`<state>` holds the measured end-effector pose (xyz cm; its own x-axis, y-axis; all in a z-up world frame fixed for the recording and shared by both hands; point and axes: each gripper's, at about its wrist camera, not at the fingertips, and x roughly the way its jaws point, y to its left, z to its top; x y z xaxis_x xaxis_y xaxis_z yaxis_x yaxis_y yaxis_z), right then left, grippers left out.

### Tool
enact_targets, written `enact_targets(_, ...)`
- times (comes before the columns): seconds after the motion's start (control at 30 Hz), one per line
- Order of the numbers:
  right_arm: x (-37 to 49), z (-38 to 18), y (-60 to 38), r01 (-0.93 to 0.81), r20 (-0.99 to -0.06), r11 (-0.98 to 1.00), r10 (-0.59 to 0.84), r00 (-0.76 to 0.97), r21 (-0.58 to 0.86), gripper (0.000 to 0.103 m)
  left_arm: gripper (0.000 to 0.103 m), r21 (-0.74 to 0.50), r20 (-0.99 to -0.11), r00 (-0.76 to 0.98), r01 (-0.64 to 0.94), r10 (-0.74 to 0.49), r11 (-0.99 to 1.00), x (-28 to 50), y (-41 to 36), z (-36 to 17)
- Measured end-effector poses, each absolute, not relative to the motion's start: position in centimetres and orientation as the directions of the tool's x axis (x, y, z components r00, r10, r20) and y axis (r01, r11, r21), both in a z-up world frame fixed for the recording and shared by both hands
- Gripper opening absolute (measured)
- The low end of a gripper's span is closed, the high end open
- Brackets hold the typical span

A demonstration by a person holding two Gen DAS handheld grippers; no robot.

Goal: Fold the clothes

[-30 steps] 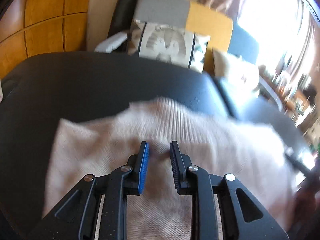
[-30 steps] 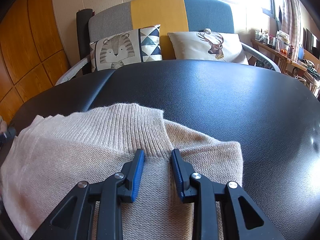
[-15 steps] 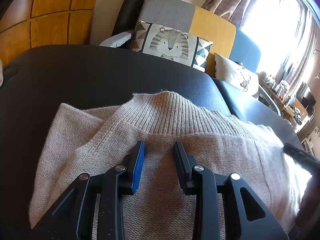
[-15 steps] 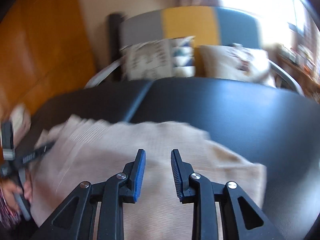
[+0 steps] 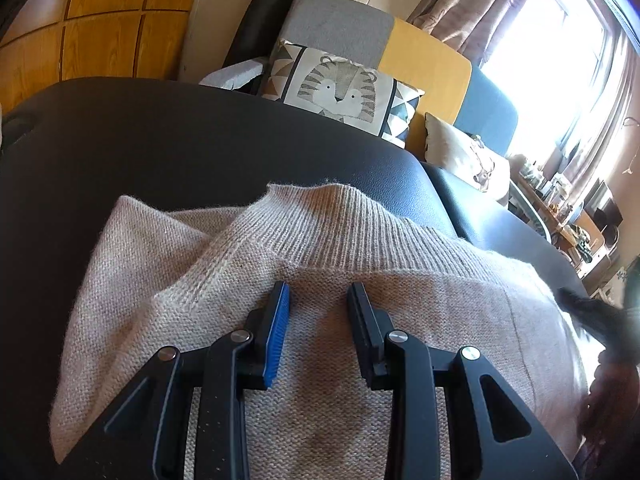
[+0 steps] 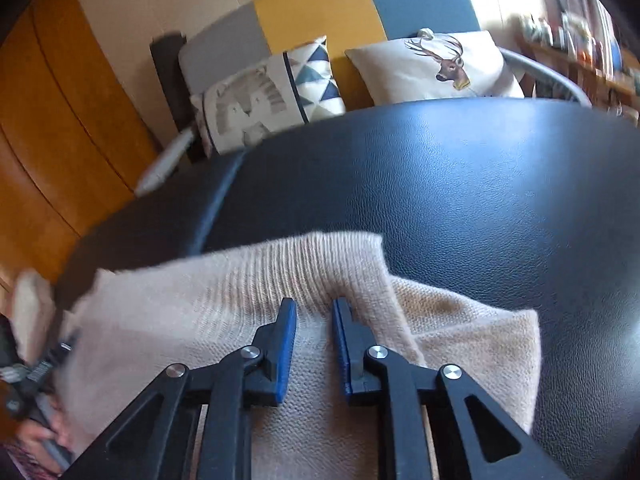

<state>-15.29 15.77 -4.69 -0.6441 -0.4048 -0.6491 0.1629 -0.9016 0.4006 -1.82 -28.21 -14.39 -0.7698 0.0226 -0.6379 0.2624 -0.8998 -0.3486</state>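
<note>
Lying partly folded on the near part of the black leatherette table (image 6: 480, 184): beige ribbed-knit jumper (image 5: 328, 312), soft, light, limp; best pinched at the ribbed hem; left gripper (image 5: 318, 300) and right gripper (image 6: 314, 316) above, jaws narrowly parted, holding nothing.

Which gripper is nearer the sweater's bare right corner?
Right. The right gripper hovers beside that corner of the sweater; the left gripper sits mid-sweater, below the ribbed band.

a home living room: behind the black padded table (image 6: 480, 184) stands a grey, yellow and blue sofa (image 5: 424, 64) with a tiger cushion (image 5: 340, 92) and a deer cushion (image 6: 436, 66), beside a curtained window (image 5: 560, 40).
</note>
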Motion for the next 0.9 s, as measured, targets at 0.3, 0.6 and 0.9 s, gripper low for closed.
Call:
enact_targets(0.3,-8.2,-3.4,19.7,0.133,-0.655,-0.935,-0.327,-0.681,0.328,0.023,0.033,-0.366,-0.632,-0.774,0.256,0.036,-0.895,-1.8,-28.5,-14.5)
enact_targets(0.6,-7.5,-8.5,13.5,0.243,-0.741,-0.953,-0.296,-0.603,0.183,0.014,0.033,-0.339,-0.641,-0.768,0.273,0.008,-0.901,-1.4,-28.4,-14.4)
enact_targets(0.9,-6.8,-7.6,13.3,0.212,-0.729,-0.975,-0.19,-0.658,0.063,0.017,0.034,-0.246,-0.65,-0.757,0.292,-0.066,-0.924,3.2,-28.5,-11.9)
